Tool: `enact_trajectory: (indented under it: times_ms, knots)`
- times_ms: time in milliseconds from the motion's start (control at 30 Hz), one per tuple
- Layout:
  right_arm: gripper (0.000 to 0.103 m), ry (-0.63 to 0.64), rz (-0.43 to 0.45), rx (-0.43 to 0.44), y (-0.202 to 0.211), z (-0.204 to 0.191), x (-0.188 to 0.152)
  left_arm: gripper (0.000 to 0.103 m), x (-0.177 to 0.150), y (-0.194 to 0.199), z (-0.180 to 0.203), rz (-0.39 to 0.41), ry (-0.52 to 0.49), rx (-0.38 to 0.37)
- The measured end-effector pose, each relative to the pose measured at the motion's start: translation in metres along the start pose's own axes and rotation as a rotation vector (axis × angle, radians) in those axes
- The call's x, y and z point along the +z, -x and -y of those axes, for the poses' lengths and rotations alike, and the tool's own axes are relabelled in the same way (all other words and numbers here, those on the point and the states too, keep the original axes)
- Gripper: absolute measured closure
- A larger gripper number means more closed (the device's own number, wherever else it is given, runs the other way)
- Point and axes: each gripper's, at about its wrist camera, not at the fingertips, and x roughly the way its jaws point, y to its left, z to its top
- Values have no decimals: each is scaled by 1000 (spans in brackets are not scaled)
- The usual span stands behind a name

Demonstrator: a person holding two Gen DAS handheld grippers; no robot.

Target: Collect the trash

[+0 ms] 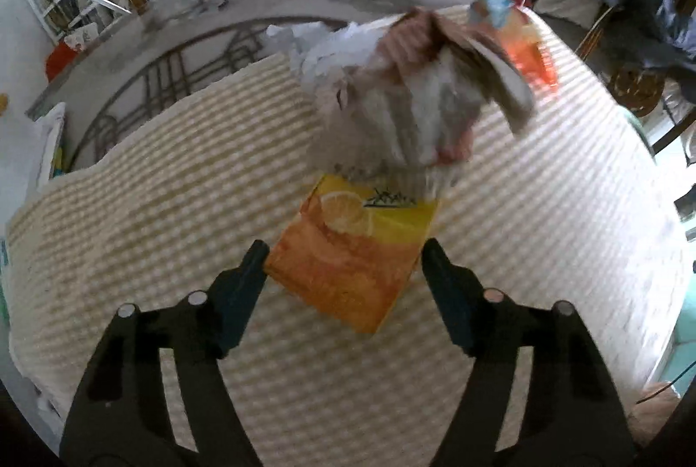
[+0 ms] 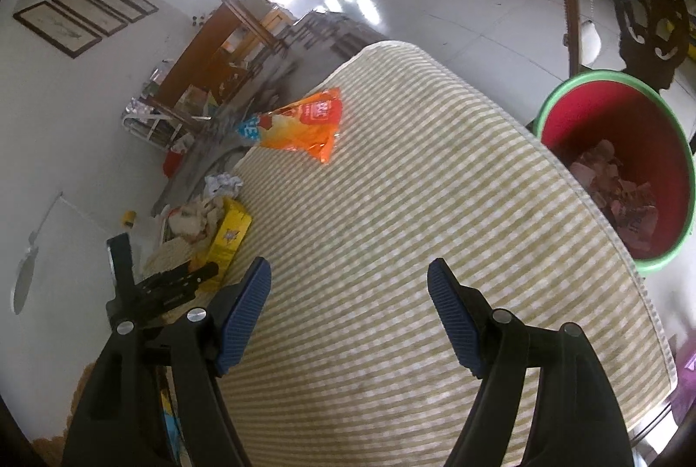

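Two spread grippers over a striped cloth strewn with trash.

In the left wrist view, the left gripper (image 1: 343,254) stands wide, fingers flanking but not gripping the orange juice carton (image 1: 352,249); a blurred crumpled wrapper pile (image 1: 409,93) lies at 12 o'clock from it. In the right wrist view, the right gripper (image 2: 350,275) gapes wide and empty above the striped tablecloth (image 2: 435,206), an orange snack bag (image 2: 304,125) at 11 o'clock, and a red bin (image 2: 617,167), already holding scraps, at 2 o'clock.

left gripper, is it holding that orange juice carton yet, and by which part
Nothing is held. The left gripper is open, its fingers either side of the orange carton's near end, apparently not clamped. The right gripper is open and empty.
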Motion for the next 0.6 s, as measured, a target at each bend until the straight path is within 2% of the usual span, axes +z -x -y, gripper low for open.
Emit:
enact_trajectory:
  times_ms: [233,400,600]
  knots:
    - [31,94,-63,38,-28,-40,4,37,-41,37,15,60,171,-77]
    - [30,174,-103,95,-54,-84,9,37,-79,53,28,46,237,-87]
    - [24,329,-207,168,-100,-155,-5,37,-107,44,34,-1,277,-95]
